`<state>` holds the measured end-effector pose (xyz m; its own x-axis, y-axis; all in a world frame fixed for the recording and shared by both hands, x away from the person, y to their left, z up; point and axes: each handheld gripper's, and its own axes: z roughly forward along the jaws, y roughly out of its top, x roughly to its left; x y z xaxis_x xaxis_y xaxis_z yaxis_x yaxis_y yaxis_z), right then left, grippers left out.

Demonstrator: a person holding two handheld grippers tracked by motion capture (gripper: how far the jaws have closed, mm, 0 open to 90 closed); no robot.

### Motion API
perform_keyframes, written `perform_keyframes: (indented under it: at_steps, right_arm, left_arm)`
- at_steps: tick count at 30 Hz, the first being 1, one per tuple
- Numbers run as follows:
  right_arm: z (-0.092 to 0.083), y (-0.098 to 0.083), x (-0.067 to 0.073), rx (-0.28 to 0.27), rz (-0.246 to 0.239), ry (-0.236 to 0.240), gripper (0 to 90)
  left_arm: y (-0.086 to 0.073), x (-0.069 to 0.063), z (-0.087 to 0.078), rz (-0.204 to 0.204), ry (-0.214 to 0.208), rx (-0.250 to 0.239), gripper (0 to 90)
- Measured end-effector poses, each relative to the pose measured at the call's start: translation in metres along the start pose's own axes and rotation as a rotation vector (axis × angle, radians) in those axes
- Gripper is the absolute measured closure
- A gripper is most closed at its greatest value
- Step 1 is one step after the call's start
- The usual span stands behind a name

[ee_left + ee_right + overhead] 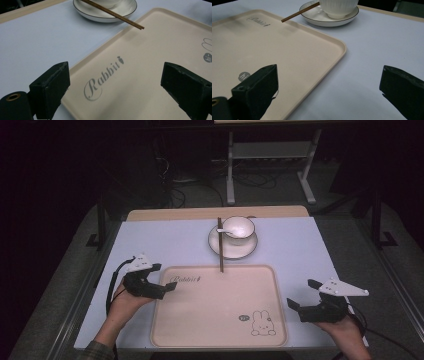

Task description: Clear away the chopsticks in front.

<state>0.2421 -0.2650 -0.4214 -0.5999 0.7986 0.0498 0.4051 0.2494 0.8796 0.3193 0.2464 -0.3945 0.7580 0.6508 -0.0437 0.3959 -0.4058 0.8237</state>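
While both hands rest at the near edge of the pale surface [165,240], the left tongs [166,277] hover with jaws spread wide over the near left corner of a beige tray [210,320], holding nothing. Just off the tray's right edge, the right tongs [304,295] also gape empty. Well beyond both tongs sits a white saucer [233,251] carrying a white bowl [239,227] with a spoon [225,231]. Brown chopsticks [220,245] lie across the saucer, their tips reaching the tray's far rim.
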Motion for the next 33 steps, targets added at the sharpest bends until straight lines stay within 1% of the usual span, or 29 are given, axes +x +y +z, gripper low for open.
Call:
perform_keyframes:
  at_steps: [5,10,11,15,16,21,23,24,27,28,29,33]
  right_arm:
    - [-0.001,0.000,0.001,-0.005,-0.002,0.004,1.4]
    - [-0.001,0.000,0.001,-0.007,-0.003,0.008,1.3]
    - [-0.001,0.000,0.001,-0.007,-0.003,0.008,1.3]
    - [-0.001,0.000,0.001,-0.007,-0.003,0.007,1.4]
    - [0.000,0.000,0.001,-0.007,-0.003,0.007,1.4]
    - [0.000,0.000,0.000,-0.009,0.003,0.005,1.4]
    - [-0.001,-0.001,0.000,-0.007,0.004,0.007,1.4]
    - [-0.001,-0.001,0.000,-0.007,0.004,0.007,1.4]
    - [-0.001,-0.002,-0.001,-0.006,0.005,0.008,1.4]
    - [-0.001,-0.002,-0.001,-0.007,0.008,0.008,1.4]
    - [-0.001,-0.002,-0.001,-0.007,0.008,0.008,1.4]
    - [-0.001,-0.002,-0.001,-0.007,0.006,0.008,1.4]
  left_arm:
    - [0.017,-0.002,0.017,0.018,-0.012,-0.003,7.9]
    - [0.030,-0.001,0.030,0.019,-0.023,-0.006,7.9]
    - [0.030,-0.001,0.030,0.019,-0.023,-0.006,7.9]
    - [0.041,-0.002,0.045,0.019,-0.032,-0.001,8.0]
    - [0.044,-0.002,0.048,0.025,-0.033,0.001,8.0]
    - [0.057,-0.001,0.061,0.028,-0.040,-0.005,8.1]
    - [0.065,0.000,0.068,0.032,-0.039,-0.006,8.2]
    - [0.065,0.000,0.068,0.032,-0.039,-0.006,8.3]
    - [0.072,0.001,0.079,0.039,-0.037,-0.001,8.4]
    - [0.076,0.001,0.086,0.040,-0.039,0.002,8.4]
    - [0.076,0.001,0.086,0.040,-0.039,0.002,8.4]
    - [0.085,0.002,0.103,0.042,-0.040,0.026,8.8]
